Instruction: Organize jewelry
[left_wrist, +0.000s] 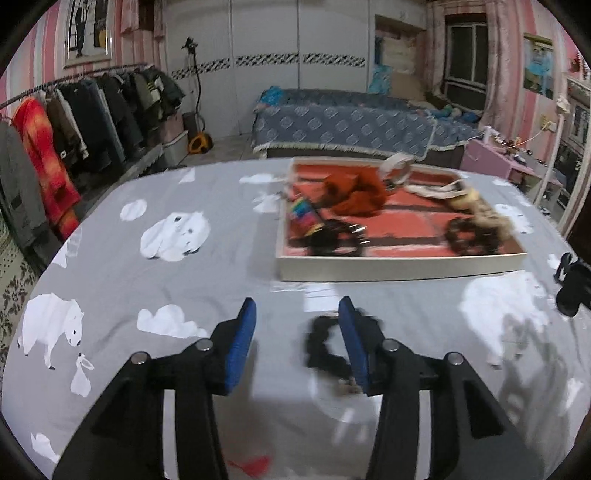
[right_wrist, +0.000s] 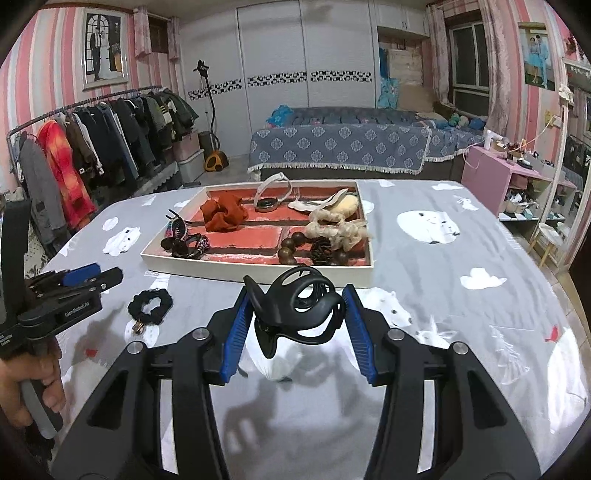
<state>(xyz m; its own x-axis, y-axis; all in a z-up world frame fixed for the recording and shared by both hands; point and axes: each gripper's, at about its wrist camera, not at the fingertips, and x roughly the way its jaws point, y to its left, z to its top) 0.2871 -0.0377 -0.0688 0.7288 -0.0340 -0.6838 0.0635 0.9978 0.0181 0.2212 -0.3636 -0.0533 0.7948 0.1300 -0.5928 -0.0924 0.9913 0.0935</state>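
A black claw hair clip is clamped between the jaws of the right gripper, held above the desk, seemingly for carrying to the tray of accessories beyond. The left gripper is lowered with jaws open, nothing gripped, beside a black scrunchie lying on the desk, probably the next pick.

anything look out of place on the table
Yes: a black scrunchie lies loose on the tablecloth, outside the tray that holds the other accessories. The right hand-held gripper holds a black hair claw.
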